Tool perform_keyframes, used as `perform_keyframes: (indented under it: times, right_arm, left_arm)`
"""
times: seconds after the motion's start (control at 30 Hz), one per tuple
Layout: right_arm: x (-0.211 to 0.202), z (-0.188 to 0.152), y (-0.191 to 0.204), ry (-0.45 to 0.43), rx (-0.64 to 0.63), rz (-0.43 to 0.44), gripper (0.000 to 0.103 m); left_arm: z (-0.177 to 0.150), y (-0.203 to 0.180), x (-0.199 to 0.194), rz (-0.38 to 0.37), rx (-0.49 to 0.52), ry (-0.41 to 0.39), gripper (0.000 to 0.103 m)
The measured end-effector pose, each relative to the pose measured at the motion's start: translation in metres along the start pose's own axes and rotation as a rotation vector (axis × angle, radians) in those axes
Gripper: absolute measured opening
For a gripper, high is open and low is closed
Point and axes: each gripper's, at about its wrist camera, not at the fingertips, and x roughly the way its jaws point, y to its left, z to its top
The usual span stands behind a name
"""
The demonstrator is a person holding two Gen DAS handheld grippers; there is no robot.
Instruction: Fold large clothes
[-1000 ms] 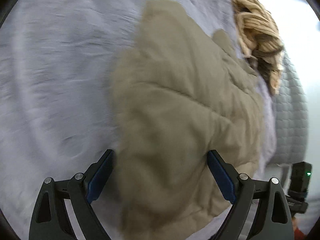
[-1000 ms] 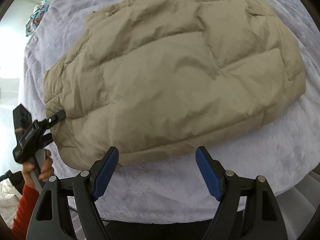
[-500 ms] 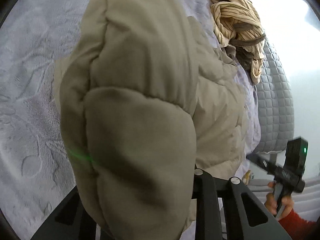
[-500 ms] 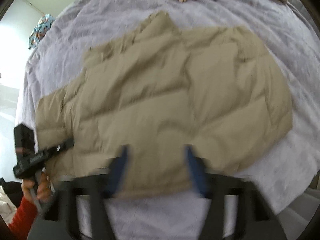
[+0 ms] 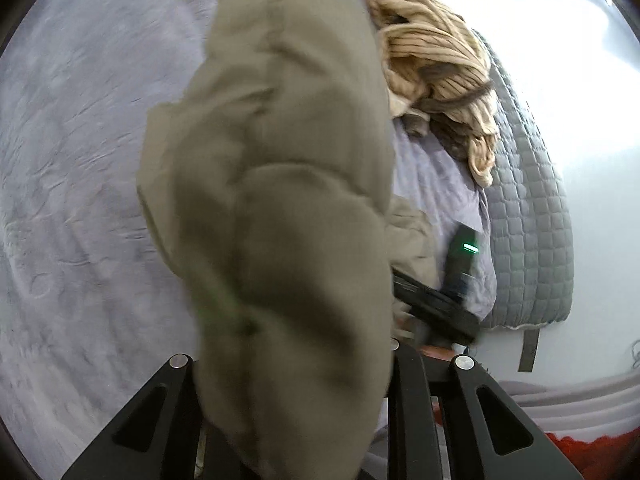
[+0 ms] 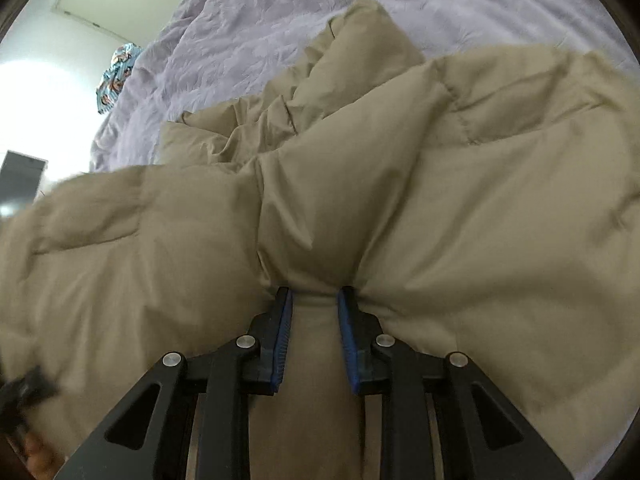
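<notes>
A khaki quilted puffer jacket (image 6: 460,184) lies on a bed with a lilac plush cover (image 6: 280,12). My right gripper (image 6: 314,312) is shut on a bunched fold of the jacket's near edge, blue pads (image 6: 285,332) pressing the cloth from both sides. In the left wrist view the jacket (image 5: 280,208) hangs lifted in front of the camera and hides the fingertips of my left gripper (image 5: 294,380), which is closed on it. The right gripper's body (image 5: 436,304) shows past the jacket at the bed's edge.
A beige ribbed knit garment (image 5: 436,64) is heaped at the far side of the bed. A grey quilted blanket (image 5: 528,216) hangs over the bed's right edge. A patterned blue cloth (image 6: 116,72) lies at the bed's far left corner.
Both grippers have closed on the jacket's near edge. The left one has lifted its part up off the bed; the right one moved in and pinched a fold.
</notes>
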Motion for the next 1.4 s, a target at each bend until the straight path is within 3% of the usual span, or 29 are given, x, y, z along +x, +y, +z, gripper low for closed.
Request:
perform_keyframes:
  times: [0.33,0.47,0.67,0.77,0.83,0.93,1.03,1.07,1.13,1.2,1.33,1.4]
  right_arm:
    - [0.011,0.018,-0.038,0.061,0.124,0.168,0.021]
    - [-0.027,0.021,-0.065,0.026,0.158,0.2,0.021]
    - [-0.103,0.002,-0.134,-0.086,0.244,0.153,0.021]
    - [-0.123,-0.016,-0.163,-0.112,0.306,0.148,0.021]
    - [-0.134,-0.03,-0.183,-0.124,0.354,0.153,0.021]
    - [-0.142,-0.045,-0.203,-0.127,0.402,0.15,0.021]
    - [-0.151,-0.058,-0.215,-0.132,0.435,0.136,0.021]
    - [-0.152,-0.058,-0.217,-0.134,0.442,0.13,0.024]
    - [-0.162,-0.07,-0.222,-0.14,0.461,0.112,0.039]
    - [-0.178,-0.086,-0.225,-0.172,0.467,0.109,0.065]
    - [-0.209,-0.103,-0.212,-0.238,0.394,0.156,0.071]
    - [-0.219,-0.107,-0.194,-0.249,0.32,0.196,0.083]
  left_arm:
    - [0.005,-0.143,0.067,0.161,0.118,0.036,0.024]
    - [0.005,-0.181,0.092,0.194,0.175,0.063,0.024]
    - [0.007,-0.219,0.152,0.246,0.228,0.141,0.024]
    - [0.008,-0.234,0.197,0.24,0.276,0.204,0.036]
    - [0.006,-0.238,0.224,0.202,0.291,0.252,0.06]
    - [0.01,-0.233,0.263,0.146,0.305,0.299,0.076]
    - [0.005,-0.231,0.284,0.09,0.329,0.311,0.081]
    - [0.009,-0.229,0.29,0.076,0.329,0.313,0.081]
    - [0.009,-0.229,0.295,0.052,0.316,0.314,0.081]
    - [0.014,-0.229,0.3,0.048,0.301,0.307,0.081]
    - [0.016,-0.237,0.312,0.062,0.296,0.308,0.081]
    - [0.016,-0.237,0.311,0.071,0.303,0.309,0.081]
